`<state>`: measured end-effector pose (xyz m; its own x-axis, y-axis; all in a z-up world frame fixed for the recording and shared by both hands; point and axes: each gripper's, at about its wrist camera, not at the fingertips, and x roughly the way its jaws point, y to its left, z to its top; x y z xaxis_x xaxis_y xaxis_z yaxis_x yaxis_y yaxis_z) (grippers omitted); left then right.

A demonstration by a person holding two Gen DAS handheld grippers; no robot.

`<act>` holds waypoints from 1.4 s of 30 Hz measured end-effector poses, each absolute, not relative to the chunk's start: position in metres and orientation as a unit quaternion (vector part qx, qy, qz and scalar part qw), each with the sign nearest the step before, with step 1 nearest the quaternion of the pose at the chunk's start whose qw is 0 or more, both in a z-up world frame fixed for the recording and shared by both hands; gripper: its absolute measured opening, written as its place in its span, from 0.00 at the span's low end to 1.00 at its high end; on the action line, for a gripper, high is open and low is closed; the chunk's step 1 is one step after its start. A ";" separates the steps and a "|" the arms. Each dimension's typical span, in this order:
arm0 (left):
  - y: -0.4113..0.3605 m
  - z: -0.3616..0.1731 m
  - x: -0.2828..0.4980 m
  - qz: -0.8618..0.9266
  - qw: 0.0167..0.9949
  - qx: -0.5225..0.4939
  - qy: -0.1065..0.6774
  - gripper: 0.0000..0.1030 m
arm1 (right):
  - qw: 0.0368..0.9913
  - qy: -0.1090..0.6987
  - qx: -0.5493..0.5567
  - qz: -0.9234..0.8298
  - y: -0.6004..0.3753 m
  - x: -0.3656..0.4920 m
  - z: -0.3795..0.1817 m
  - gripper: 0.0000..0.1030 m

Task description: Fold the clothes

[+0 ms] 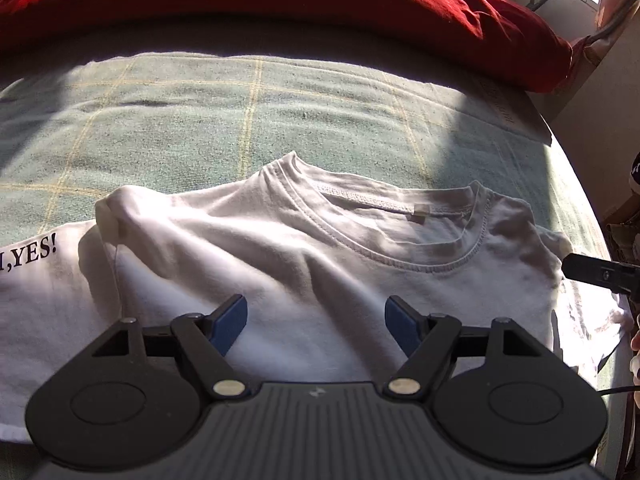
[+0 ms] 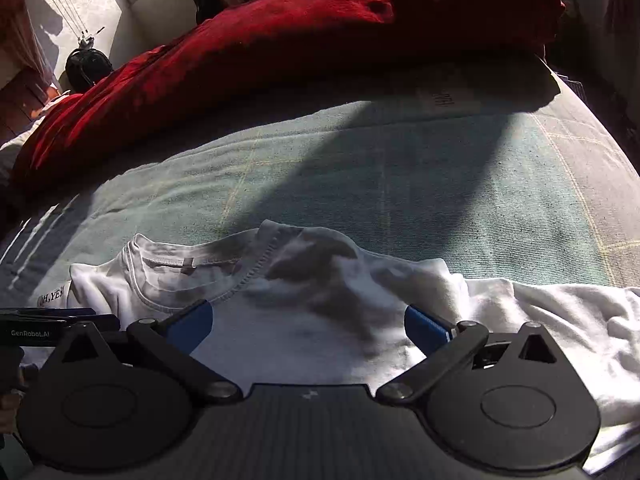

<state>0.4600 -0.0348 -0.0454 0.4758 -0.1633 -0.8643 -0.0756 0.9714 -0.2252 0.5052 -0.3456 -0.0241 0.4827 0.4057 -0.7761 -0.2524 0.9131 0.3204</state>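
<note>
White cotton T-shirt (image 1: 280,264) lay on green plaid bed cover (image 1: 224,120), collar (image 1: 384,224) pointing away from both tools, body running back under them. Left gripper (image 1: 316,324) hovered w/ jaws wide apart, nothing held; right gripper (image 2: 308,324) likewise, approx. over chest right of collar. Sides partly turned in, so fold stage unclear. Each tool sat nearer its own shoulder.

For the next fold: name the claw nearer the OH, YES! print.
Left. The left claw sits just right of the print; right claw is farther right, past the collar.
</note>
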 end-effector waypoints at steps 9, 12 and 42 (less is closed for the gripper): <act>0.002 -0.043 0.460 -0.026 0.861 -0.100 0.497 0.75 | 0.854 0.493 0.036 0.160 -0.309 0.547 -0.062 1.00; 0.012 -0.037 0.458 -0.030 0.861 -0.115 0.494 0.74 | 0.855 0.498 0.021 0.143 -0.309 0.563 -0.062 1.00; 0.029 -0.033 0.385 0.030 0.833 -0.157 0.529 0.72 | 0.836 0.522 0.059 0.162 -0.296 0.472 -0.015 1.00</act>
